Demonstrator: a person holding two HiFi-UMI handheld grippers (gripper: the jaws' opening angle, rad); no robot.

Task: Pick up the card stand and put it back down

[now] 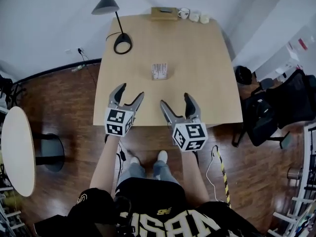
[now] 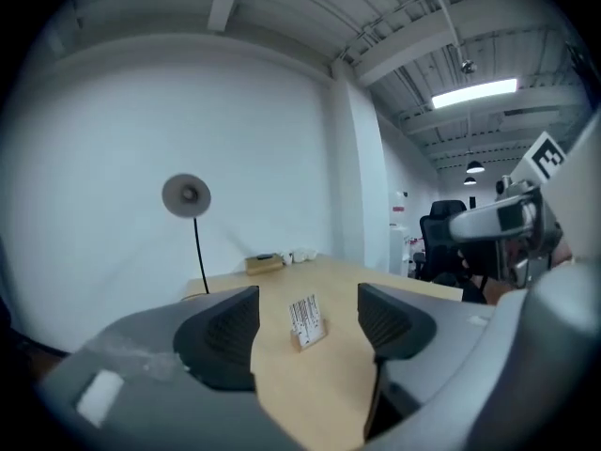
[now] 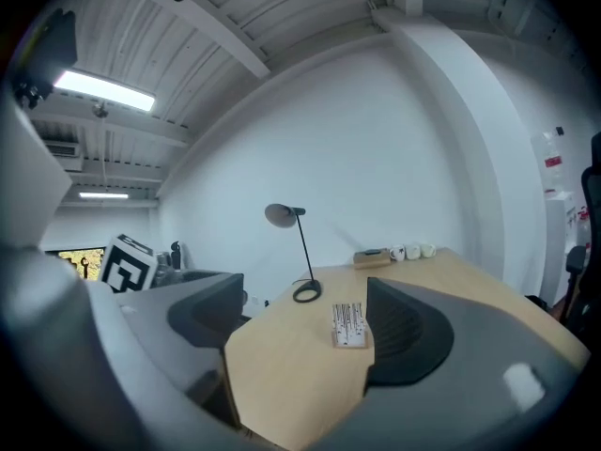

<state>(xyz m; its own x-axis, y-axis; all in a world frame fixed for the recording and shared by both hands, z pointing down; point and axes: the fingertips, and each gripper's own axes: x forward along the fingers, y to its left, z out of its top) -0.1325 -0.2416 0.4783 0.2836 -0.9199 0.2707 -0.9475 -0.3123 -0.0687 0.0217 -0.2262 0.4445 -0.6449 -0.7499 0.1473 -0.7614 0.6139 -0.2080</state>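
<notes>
The card stand, a small wooden base with a white printed card upright in it, sits near the middle of the wooden table. It also shows in the left gripper view and the right gripper view, standing well ahead of the jaws. My left gripper hovers over the table's near edge, open, with nothing between its pads. My right gripper is beside it at the near edge, also open with nothing between its fingers. Both point toward the stand, clearly apart from it.
A black desk lamp stands at the table's far left. A wooden box and white mugs line the far edge. A dark office chair is to the right, a round white table to the left.
</notes>
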